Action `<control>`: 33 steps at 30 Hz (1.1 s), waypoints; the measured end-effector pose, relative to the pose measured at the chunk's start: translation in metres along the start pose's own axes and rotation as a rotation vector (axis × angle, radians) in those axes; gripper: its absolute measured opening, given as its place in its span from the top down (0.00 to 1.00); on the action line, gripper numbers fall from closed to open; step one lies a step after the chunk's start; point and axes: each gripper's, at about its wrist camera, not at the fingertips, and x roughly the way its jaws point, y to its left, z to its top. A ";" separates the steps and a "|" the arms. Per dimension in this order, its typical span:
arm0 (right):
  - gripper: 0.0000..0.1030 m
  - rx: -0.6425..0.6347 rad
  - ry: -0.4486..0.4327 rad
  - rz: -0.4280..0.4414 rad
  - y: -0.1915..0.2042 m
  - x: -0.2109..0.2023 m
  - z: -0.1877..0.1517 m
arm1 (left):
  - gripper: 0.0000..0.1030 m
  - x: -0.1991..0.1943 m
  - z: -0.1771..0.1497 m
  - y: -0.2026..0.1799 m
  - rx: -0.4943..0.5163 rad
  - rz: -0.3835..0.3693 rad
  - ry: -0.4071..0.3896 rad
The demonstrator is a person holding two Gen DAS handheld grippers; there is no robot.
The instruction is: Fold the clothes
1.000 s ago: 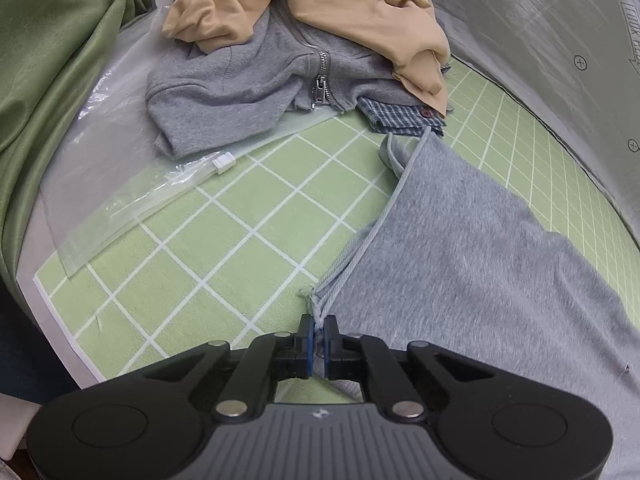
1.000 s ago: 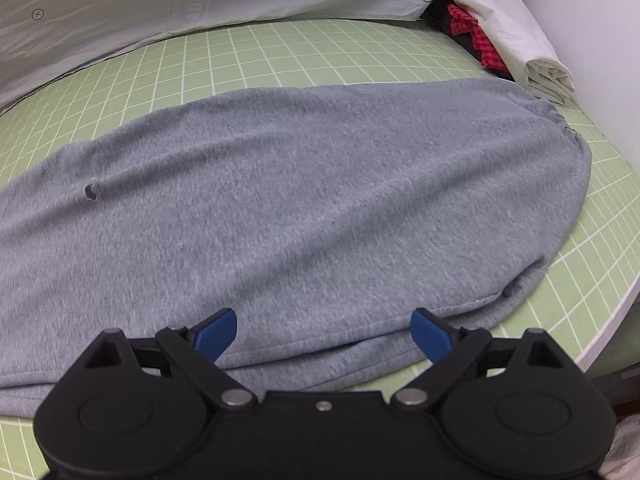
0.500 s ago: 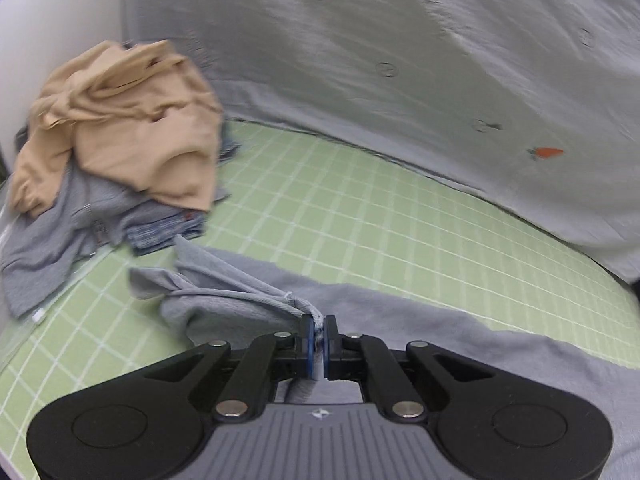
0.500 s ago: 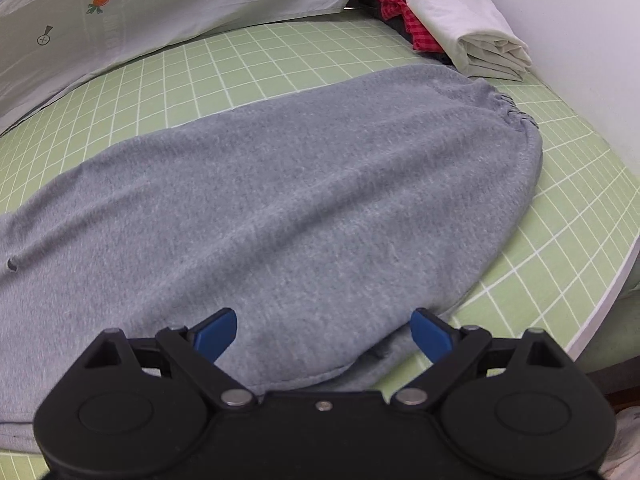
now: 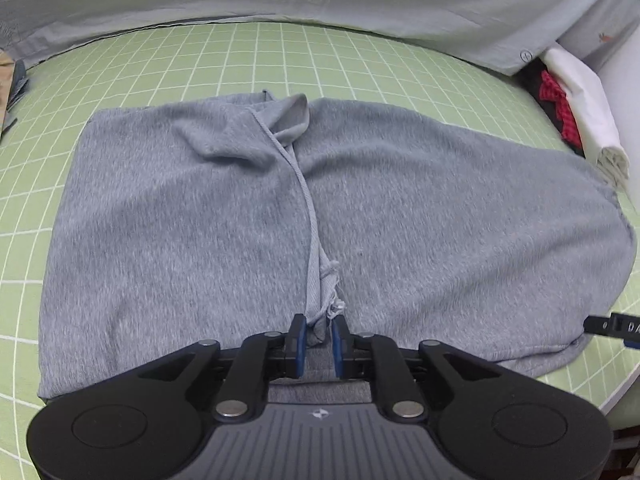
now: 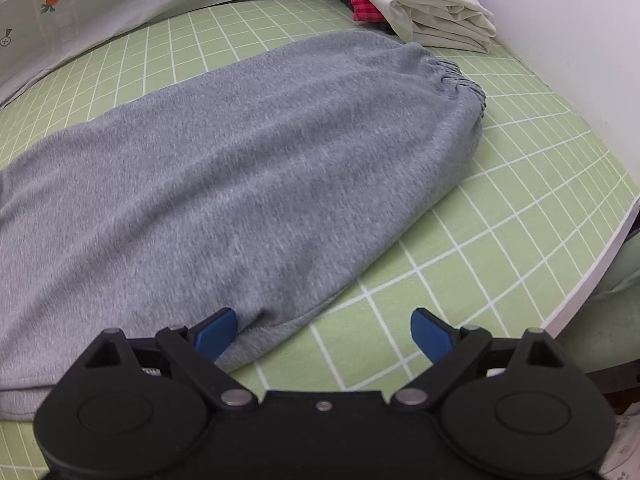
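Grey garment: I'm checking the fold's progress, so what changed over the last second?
The left gripper carried the grey garment's hem corner rightward over itself, doubling it, and its jaws have parted. The right gripper stayed open at the near edge.

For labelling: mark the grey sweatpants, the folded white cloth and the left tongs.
grey sweatpants (image 5: 440,216): left wrist view, flat upper layer.
folded white cloth (image 6: 436,8): right wrist view, top fold.
left tongs (image 5: 319,340): left wrist view, between tips.
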 end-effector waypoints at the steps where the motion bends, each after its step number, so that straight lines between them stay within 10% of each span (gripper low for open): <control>1: 0.08 0.000 0.000 0.002 -0.003 0.001 0.001 | 0.75 -0.003 0.003 0.000 -0.016 -0.005 -0.014; 9: 0.08 0.010 -0.003 0.021 -0.025 0.010 0.015 | 0.13 -0.027 0.025 0.009 -0.103 0.112 -0.108; 33: 0.01 0.284 -0.062 0.191 -0.116 0.093 0.143 | 0.07 -0.018 0.069 -0.013 -0.190 0.348 -0.096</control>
